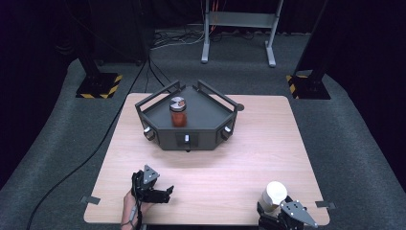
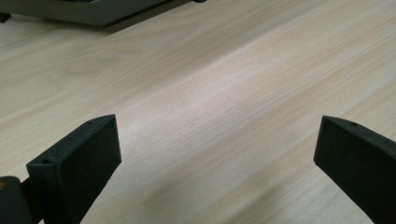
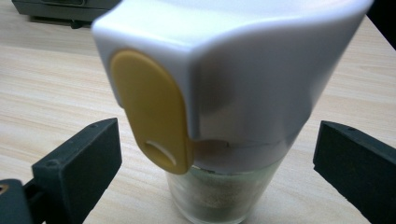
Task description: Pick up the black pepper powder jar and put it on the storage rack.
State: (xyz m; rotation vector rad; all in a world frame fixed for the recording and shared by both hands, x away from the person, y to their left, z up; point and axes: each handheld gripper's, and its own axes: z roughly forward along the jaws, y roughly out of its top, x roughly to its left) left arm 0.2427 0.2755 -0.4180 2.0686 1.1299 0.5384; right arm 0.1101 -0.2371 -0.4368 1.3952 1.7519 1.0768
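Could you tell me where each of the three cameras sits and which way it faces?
High view: fixed above the person's side, looking forward and down on the table, the grey tray holding a red jar; a forearm and both grippers enter below.
Left gripper view: rides the left gripper, looking along open jaws over bare wood.
Right gripper view: rides the right gripper, jaws open around a white-capped shaker.
Shared: the shaker and tray.

A light wooden table (image 1: 268, 143) with rounded corners stands on grey carpet (image 1: 344, 143) in a dark room hung with black curtains. Behind it, black cables (image 1: 95, 148) trail across the floor between hazard-striped stand bases (image 1: 98, 86) and a grey metal frame (image 1: 238, 28).
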